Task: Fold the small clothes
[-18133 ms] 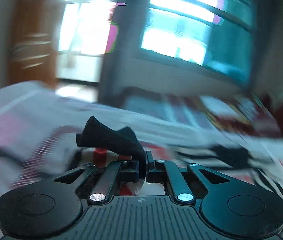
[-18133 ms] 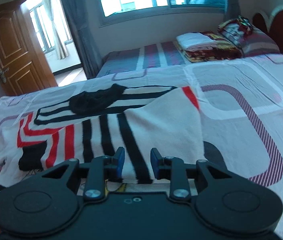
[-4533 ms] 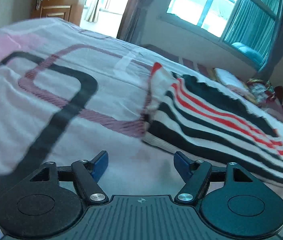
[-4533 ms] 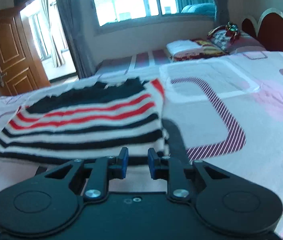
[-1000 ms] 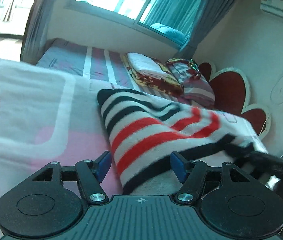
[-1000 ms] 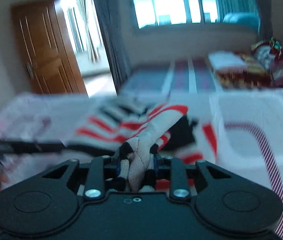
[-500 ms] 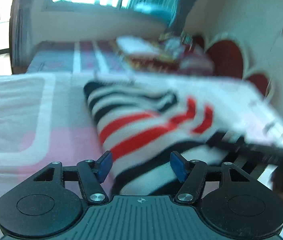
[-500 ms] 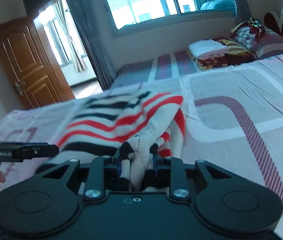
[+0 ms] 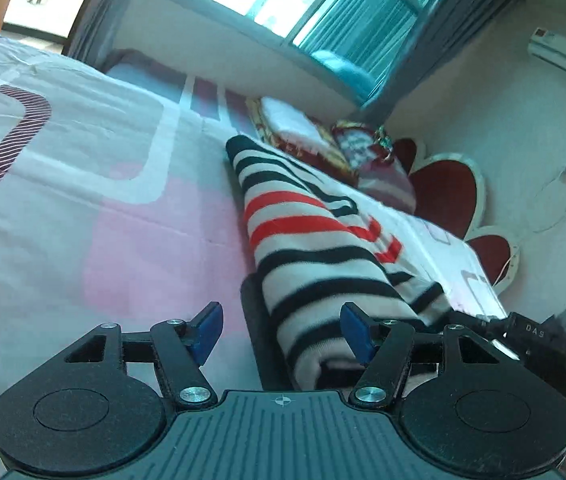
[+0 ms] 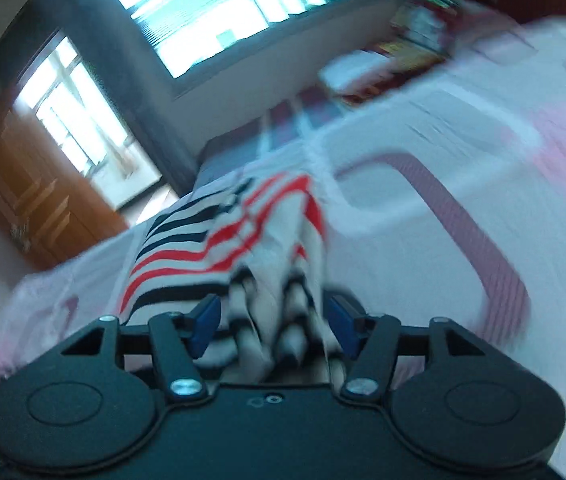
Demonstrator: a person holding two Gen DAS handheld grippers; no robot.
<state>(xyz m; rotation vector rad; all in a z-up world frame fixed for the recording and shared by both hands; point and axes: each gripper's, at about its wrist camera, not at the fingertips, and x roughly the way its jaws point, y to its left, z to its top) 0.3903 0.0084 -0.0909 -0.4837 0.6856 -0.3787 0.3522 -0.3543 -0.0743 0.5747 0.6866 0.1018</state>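
A white knit sweater [image 9: 315,256] with black and red stripes lies folded in a long bundle on the bed. My left gripper [image 9: 281,334] is open at its near end, with the bundle's end between the blue pads, nearer the right one. In the blurred right wrist view the sweater [image 10: 219,240] bunches between the wide-apart blue pads of my right gripper [image 10: 273,326], which is open; whether the cloth touches the pads I cannot tell. The right gripper's black body [image 9: 531,344] shows at the left view's right edge.
The bed sheet [image 9: 83,208] is white and pink with purple striped loops. Folded blankets and a pillow [image 9: 323,140] lie on a second bed under the window. A red headboard [image 9: 447,196] stands at the right. A wooden door [image 10: 23,200] is far left.
My right gripper has opened; half a second ago it was shut on the sweater's bunched cloth. The right view has tilted and blurred. My left gripper stays open at the bundle's end.
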